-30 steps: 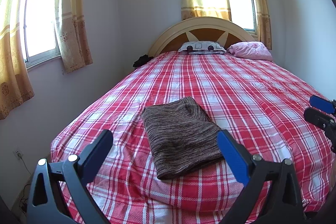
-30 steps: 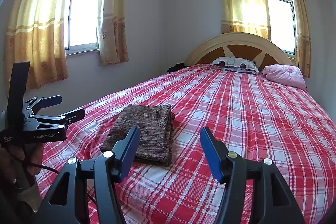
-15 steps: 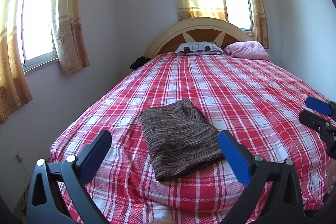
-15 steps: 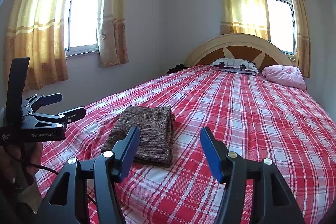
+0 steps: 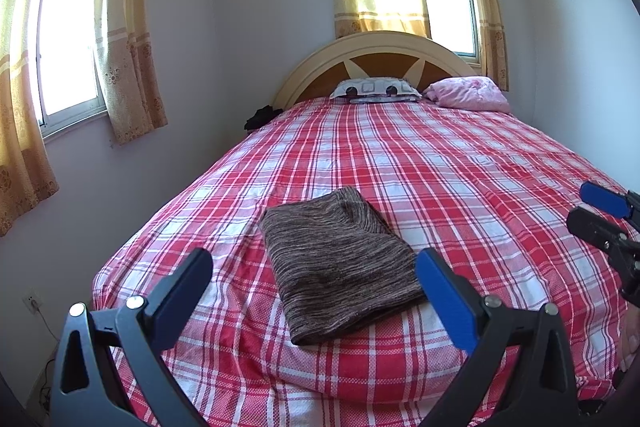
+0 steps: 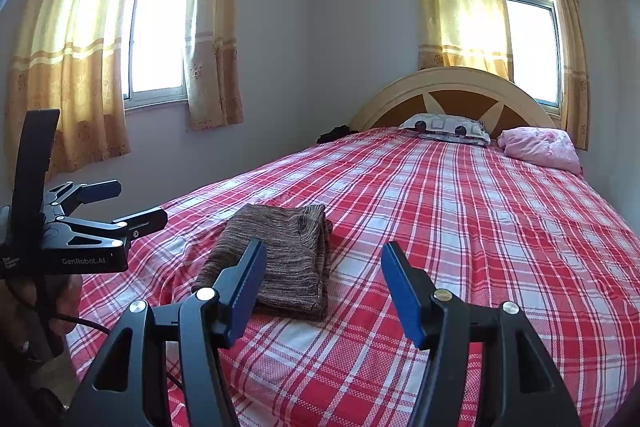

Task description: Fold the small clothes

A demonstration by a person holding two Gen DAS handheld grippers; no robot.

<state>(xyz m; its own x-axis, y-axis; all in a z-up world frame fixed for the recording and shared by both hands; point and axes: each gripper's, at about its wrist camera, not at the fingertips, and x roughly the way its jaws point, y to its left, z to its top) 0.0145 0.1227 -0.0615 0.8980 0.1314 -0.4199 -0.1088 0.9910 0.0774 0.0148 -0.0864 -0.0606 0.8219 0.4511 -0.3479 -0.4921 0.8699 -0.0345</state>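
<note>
A brown striped garment [image 5: 336, 263] lies folded into a neat rectangle near the foot of the red plaid bed [image 5: 460, 179]; the right wrist view shows the same garment [image 6: 280, 255] from its right side. My left gripper [image 5: 316, 263] hovers short of it, held open, nothing between its blue pads. In the right wrist view my right gripper [image 6: 324, 263] is likewise open and empty, just right of the garment and above the bedspread [image 6: 480, 227]. Each gripper also appears in the other's view: the right one [image 5: 600, 211] at the right edge, the left one [image 6: 120, 203] at the left edge.
A patterned pillow [image 5: 376, 89] and a pink bundle [image 5: 468, 93] lie against the wooden headboard [image 5: 380, 55]. A dark item [image 5: 262, 117] sits at the bed's far left corner. Curtained windows line the left and back walls. A person's hand [image 6: 60, 303] holds the left gripper.
The left wrist view has drifted slightly, so the garment sits a touch lower-left in frame. Both grippers stay open and the garment has not moved.
</note>
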